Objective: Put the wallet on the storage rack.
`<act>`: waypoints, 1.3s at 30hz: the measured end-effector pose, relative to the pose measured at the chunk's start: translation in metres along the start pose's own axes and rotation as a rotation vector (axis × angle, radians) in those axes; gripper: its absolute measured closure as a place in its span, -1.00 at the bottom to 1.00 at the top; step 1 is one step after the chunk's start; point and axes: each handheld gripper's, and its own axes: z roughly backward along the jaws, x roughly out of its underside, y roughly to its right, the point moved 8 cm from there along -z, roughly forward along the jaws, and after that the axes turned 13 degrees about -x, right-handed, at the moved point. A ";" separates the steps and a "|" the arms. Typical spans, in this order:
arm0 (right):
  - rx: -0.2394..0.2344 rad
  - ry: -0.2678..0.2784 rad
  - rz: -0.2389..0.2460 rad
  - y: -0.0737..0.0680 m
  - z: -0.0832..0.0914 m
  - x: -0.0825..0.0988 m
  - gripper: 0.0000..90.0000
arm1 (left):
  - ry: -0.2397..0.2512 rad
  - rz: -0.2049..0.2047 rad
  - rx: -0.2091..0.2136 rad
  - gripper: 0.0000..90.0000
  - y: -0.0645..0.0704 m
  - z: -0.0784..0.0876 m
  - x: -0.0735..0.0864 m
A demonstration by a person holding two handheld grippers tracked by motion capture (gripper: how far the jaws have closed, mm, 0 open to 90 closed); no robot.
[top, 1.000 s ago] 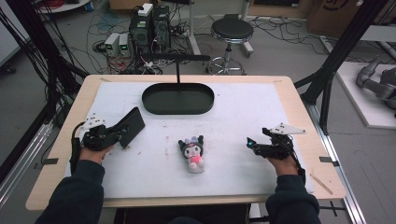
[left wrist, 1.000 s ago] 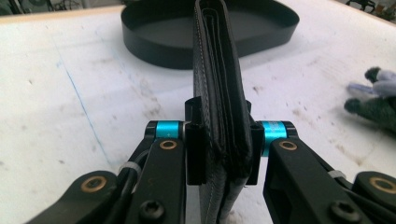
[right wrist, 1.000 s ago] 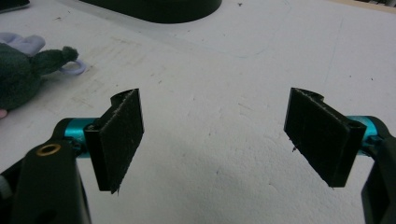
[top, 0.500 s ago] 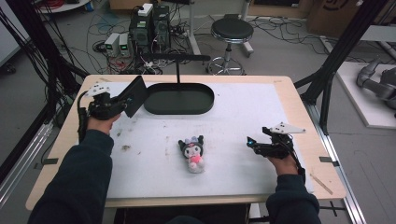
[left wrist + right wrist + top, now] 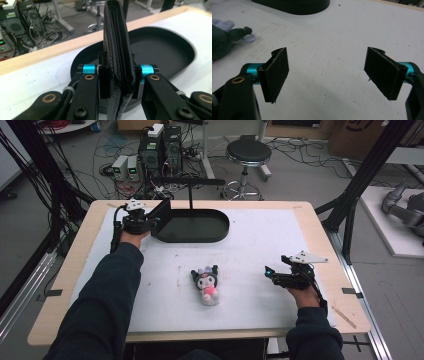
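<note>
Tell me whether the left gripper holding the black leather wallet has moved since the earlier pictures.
Yes. The left gripper, shut on the black leather wallet, has moved away from the person to the left end of the black oval tray.

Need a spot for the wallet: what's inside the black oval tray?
The black oval tray looks bare inside; the black leather wallet in the left gripper covers a strip of its floor.
</note>
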 end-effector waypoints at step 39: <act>-0.001 0.012 -0.005 0.004 0.004 0.000 -0.55 | -0.220 0.010 0.030 -0.08 0.040 -0.056 0.022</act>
